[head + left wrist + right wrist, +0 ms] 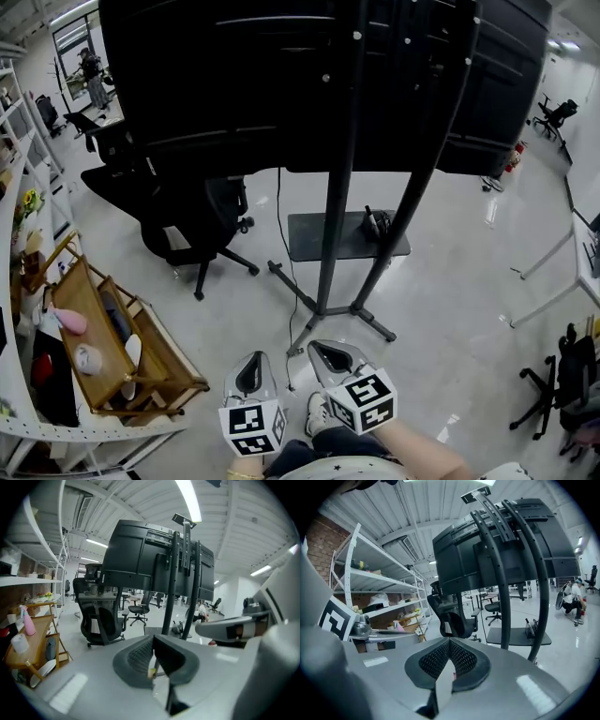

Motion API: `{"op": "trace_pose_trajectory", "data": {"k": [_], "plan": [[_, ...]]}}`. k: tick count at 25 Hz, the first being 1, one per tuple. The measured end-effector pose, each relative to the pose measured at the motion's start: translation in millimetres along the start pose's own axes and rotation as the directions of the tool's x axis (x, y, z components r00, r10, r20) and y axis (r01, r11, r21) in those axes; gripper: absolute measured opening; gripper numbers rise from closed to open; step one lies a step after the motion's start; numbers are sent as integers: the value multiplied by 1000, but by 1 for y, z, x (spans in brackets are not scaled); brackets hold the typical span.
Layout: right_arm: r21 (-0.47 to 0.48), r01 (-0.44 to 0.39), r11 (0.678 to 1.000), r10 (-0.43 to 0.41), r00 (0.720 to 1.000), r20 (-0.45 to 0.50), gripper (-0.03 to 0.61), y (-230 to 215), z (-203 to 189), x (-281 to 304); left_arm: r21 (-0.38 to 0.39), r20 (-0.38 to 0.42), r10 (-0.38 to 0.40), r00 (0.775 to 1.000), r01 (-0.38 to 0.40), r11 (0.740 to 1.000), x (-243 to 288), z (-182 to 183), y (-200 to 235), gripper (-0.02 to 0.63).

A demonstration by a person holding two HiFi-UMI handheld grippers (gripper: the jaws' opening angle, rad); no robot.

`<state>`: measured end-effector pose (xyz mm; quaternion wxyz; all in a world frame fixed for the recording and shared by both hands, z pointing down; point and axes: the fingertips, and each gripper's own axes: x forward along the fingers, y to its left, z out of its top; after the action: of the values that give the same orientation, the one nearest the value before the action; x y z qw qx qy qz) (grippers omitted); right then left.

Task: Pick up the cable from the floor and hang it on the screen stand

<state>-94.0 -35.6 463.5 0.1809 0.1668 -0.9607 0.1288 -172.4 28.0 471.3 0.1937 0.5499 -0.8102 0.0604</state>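
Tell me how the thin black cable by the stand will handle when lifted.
Probably floppy: the cable drops in a loose, wavy line to the floor. Likely light, being so thin. It may slip from a pinch, or snag on the spread feet of the screen stand, since it runs close beside them.

Grey floor (441, 309): screen stand (323, 305), office chair (187, 239), wooden trolley (117, 352); thin cable (292, 286) beside stand's foot.

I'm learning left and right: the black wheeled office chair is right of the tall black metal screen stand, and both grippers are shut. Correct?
No. In the head view the black wheeled office chair is left of the tall black metal screen stand. The left gripper and right gripper are shut.
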Motion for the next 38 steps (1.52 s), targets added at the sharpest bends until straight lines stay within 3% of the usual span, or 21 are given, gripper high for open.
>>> {"op": "trace_pose_trajectory", "data": {"k": [5,10,12,20,29,35,38], "plan": [[16,5,1000,-4,998,-67,-2,-50,-16,59,6,-37,36,999,-35,999,58,-11,8,7],[67,71,995,-64,992,-108,0,-96,-45,128,-10,-118,23,993,-25,1000,108,-50,18,7],[84,89,993,-77,988,-131,48,-113,-66,159,-12,-149,14,989,-16,1000,132,-72,24,7],[65,204,977,-189,964,-185,51,-199,-179,298,-15,-160,-41,986,40,999,276,-178,69,7],[55,351,935,-315,890,-329,97,-293,-314,461,74,-164,-125,979,138,988,429,-288,123,8],[24,387,922,-353,864,-360,117,-318,-365,513,41,-181,-128,975,138,990,465,-329,148,7],[19,425,905,-386,841,-378,85,-328,-374,522,26,-193,-146,970,154,988,468,-342,148,7]]}}
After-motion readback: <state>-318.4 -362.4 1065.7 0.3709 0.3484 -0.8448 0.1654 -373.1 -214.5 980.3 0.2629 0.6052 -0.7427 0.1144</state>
